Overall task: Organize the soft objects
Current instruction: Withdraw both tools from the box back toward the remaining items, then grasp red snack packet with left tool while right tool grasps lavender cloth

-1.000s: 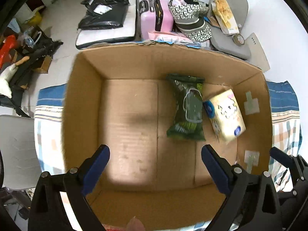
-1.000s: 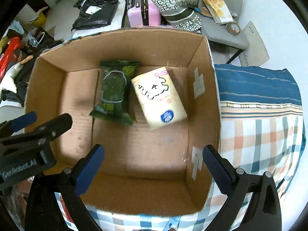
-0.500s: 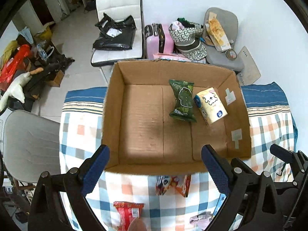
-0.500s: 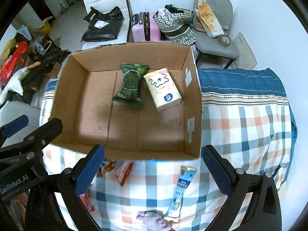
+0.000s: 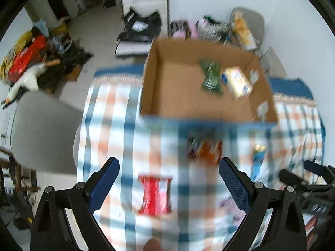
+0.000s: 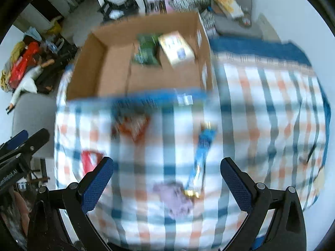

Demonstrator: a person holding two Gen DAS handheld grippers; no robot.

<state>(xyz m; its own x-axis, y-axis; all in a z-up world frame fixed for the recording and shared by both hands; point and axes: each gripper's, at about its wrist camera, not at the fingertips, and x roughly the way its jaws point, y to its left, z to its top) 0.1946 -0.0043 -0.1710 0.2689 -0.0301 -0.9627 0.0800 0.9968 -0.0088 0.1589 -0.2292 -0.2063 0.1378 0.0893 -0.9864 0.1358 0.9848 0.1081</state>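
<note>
Both grippers have pulled back and up from the box since half a second ago; the box now sits far, and more loose items show in the near field. Both frames are motion-blurred.

Left gripper [image 5: 168, 179]: jaws wide apart, nothing held. Below it, between the fingers, lies the red packet [image 5: 155, 194]. Right gripper [image 6: 166, 177]: also wide open and empty, above the purple soft bundle [image 6: 175, 194] and the blue tube [image 6: 202, 156], which touch or nearly touch.

Further out: an orange snack bag [image 6: 132, 125] near the box's near wall. Cardboard box [image 5: 146, 96] at the far end of the checked cloth [image 6: 261, 115]; whether that covers a bed or a counter I can't tell.

Progress, my read: two in, a green packet [image 5: 211, 77] and a tissue pack [image 5: 237, 81], side by side at the far right of the box. Four items left outside.

Room: the box's left half is free. The cloth drops off at right and near left; the right side is bare.
</note>
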